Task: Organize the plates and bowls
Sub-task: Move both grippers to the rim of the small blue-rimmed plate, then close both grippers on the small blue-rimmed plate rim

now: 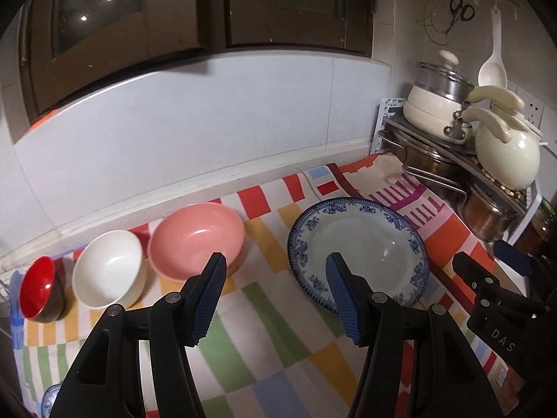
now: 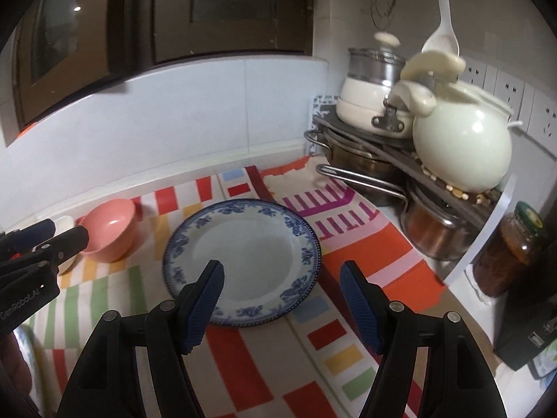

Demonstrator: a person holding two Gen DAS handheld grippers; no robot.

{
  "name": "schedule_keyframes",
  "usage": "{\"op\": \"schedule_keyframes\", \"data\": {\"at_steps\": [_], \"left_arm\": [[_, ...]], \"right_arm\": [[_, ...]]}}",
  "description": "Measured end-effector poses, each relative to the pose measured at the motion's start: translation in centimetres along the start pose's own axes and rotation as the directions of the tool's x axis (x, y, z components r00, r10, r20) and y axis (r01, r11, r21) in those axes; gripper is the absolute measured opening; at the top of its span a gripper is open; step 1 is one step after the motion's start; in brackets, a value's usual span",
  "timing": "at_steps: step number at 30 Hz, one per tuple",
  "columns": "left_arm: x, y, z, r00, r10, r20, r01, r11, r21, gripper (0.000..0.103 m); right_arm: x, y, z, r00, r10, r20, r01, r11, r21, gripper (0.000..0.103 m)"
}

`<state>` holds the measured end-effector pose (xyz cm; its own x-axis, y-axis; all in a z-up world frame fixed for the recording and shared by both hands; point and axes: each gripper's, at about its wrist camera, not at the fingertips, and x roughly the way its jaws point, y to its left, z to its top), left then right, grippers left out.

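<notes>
Looking along the left gripper (image 1: 275,271), jaws spread and empty, bowls in a row: red bowl (image 1: 36,287), white bowl (image 1: 108,268), pink bowl (image 1: 196,235); from the right gripper (image 2: 282,280), likewise spread, the blue-rimmed plate (image 2: 243,261) lies flat; a shallow pinch could slip off its rim

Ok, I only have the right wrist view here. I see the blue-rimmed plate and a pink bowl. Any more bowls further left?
Observer: Yes, a white bowl sits beside the pink bowl.
Operator: Is that the last one?
Observer: No, a red bowl with a dark outside stands at the far left, tilted on its side.
Operator: Is the left gripper holding anything?
Observer: No, the left gripper is open and empty above the cloth.
</notes>
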<state>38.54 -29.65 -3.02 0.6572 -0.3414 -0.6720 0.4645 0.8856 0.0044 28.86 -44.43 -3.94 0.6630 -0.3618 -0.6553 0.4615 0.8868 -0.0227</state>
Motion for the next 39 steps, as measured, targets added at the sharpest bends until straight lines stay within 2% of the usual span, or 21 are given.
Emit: {"op": "schedule_keyframes", "data": {"at_steps": [8, 20, 26, 39], "left_arm": [[4.7, -1.3, 0.9, 0.999, 0.012, -0.032, -0.012, 1.000, -0.024, 0.058], [12.4, -2.7, 0.0, 0.990, 0.031, -0.137, -0.035, 0.999, -0.026, 0.056], [15.1, -3.2, -0.1, 0.986, 0.035, -0.166, -0.038, 0.999, -0.014, 0.056], [18.1, -3.6, -0.5, 0.974, 0.018, -0.227, -0.026, 0.999, -0.030, 0.051]], "right_arm": [[4.6, -1.8, 0.4, 1.000, -0.007, -0.029, 0.008, 1.000, 0.028, 0.070], [11.4, -3.5, 0.4, 0.996, -0.006, -0.094, 0.008, 1.000, 0.027, 0.069], [14.1, -4.3, 0.1, 0.991, -0.004, -0.132, 0.010, 0.999, 0.047, 0.068], [17.4, -5.1, -0.2, 0.983, 0.009, -0.182, 0.005, 0.997, 0.076, 0.056]]}}
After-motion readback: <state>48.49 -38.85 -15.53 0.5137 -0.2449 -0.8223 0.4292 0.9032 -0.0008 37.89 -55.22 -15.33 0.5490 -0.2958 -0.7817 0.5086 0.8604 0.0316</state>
